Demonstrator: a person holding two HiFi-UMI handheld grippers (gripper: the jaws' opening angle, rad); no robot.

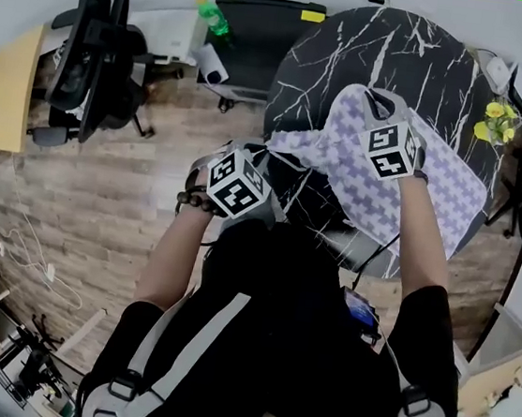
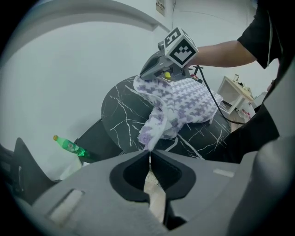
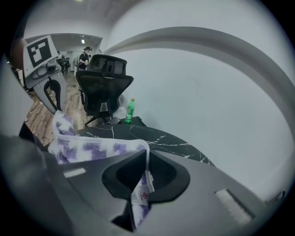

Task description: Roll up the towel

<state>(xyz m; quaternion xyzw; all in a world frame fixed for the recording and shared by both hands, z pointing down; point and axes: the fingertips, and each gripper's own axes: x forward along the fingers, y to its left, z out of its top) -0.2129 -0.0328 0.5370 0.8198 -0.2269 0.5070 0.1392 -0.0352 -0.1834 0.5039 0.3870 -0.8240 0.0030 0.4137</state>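
While pinching one edge of the purple-checked towel [image 1: 405,188], half draped over the marble bench [image 1: 355,54], in the tight-shut fingers of left gripper [image 2: 149,156] and right gripper [image 3: 146,159], hold that edge taut. Lay flat and square before rolling, lest the roll skew.

No words, brand names or numbers can be read anywhere. A small white tag [image 3: 140,192] on the towel [image 3: 92,150] carries a red mark and tiny print, too small to read. The green bottle [image 3: 130,110] has an illegible label. The cube [image 1: 238,183] on the left gripper [image 2: 150,156] and the cube [image 1: 391,150] on the right gripper [image 3: 146,154] show only black-and-white square patterns.
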